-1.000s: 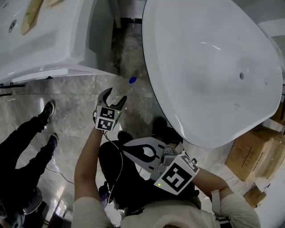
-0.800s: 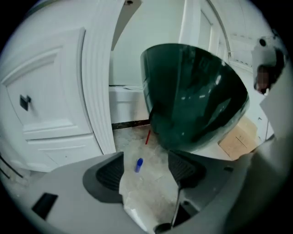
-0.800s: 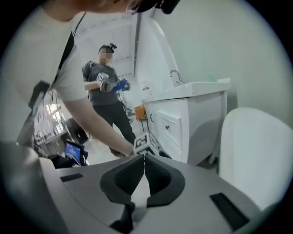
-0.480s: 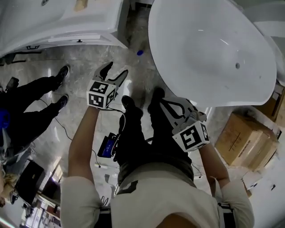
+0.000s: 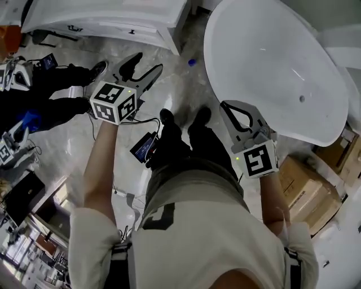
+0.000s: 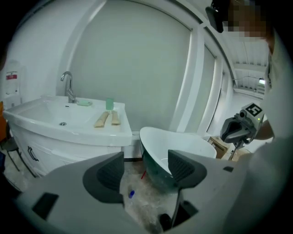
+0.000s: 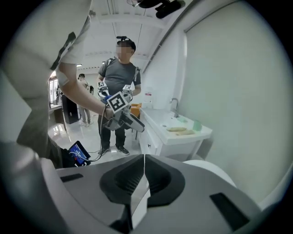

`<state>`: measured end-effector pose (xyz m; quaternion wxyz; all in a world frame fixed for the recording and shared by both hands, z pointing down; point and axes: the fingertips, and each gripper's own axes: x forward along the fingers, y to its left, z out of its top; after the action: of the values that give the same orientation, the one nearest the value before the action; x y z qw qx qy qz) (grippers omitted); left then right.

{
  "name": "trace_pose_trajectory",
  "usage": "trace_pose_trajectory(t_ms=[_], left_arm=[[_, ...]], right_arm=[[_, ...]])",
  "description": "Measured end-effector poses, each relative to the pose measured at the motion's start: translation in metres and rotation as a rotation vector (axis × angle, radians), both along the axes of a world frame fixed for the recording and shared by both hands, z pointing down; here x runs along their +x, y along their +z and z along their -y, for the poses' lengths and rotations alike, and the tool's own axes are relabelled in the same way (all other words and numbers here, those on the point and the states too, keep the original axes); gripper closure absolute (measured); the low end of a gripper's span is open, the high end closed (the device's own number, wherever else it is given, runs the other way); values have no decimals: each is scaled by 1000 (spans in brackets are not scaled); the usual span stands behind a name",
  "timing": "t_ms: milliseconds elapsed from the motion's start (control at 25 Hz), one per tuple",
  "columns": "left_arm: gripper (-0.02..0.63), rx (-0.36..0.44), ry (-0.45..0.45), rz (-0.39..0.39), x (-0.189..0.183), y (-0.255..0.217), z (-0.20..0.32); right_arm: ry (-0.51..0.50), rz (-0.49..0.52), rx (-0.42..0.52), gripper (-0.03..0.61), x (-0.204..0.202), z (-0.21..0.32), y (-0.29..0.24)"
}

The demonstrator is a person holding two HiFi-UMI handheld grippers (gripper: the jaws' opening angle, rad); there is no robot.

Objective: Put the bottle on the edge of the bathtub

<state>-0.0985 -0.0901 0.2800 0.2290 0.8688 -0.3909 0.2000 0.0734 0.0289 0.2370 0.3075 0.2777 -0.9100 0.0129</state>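
Note:
The white oval bathtub [image 5: 282, 68] fills the upper right of the head view, and its rim [image 6: 183, 145] shows past my left jaws. A small blue thing [image 5: 192, 62] lies on the marble floor beside the tub, also seen as a small blue thing [image 6: 131, 194] between my left jaws; it is too small to tell whether it is the bottle. My left gripper [image 5: 145, 63] hangs open and empty over the floor, as my left gripper [image 6: 146, 171] shows close up. My right gripper [image 5: 228, 107] is shut on nothing near the tub's near side, and my right gripper [image 7: 144, 160] has its jaws touching.
A white sink cabinet [image 5: 113, 17] stands at the back left, with a tap [image 6: 68, 87] on it. Another person [image 7: 119, 77] stands to my left, holding grippers. A lit tablet [image 5: 145, 147] on a cable lies by my feet. Cardboard boxes [image 5: 316, 186] sit right of the tub.
The head view has swung back toward my body. Both grippers have risen and spread apart, the left toward the other person's side and the right along the tub. Neither gripper's state changed.

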Motion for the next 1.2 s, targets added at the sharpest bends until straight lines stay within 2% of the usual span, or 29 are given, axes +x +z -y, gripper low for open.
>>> trace_pose_trajectory(t_ms=[160, 320, 360, 440, 520, 640, 760, 1000, 1200], left_arm=[[267, 46, -18, -15, 4, -42, -25], [268, 66, -35, -60, 6, -78, -54], [293, 76, -36, -74, 7, -87, -62], [508, 104, -41, -94, 11, -105, -81], [549, 119, -33, -96, 20, -118, -101], [554, 137, 12, -75, 38, -132, -135], [554, 165, 65, -86, 54, -149, -161], [554, 212, 171, -130, 66, -166, -190], [554, 266, 257, -59, 53, -167, -234]], right_arm=[[-34, 94, 1, 549, -10, -3, -29], [-16, 306, -165, 549, -31, -13, -54], [-20, 363, -210, 549, -36, -16, -61], [-43, 442, -261, 549, -44, -20, -73], [-74, 454, -259, 551, -48, -23, -83], [-97, 438, -238, 551, -50, -30, -92], [-88, 435, -227, 551, -51, -38, -103], [-18, 424, -200, 551, -58, -63, -110], [54, 447, -197, 551, -80, -99, -112]])
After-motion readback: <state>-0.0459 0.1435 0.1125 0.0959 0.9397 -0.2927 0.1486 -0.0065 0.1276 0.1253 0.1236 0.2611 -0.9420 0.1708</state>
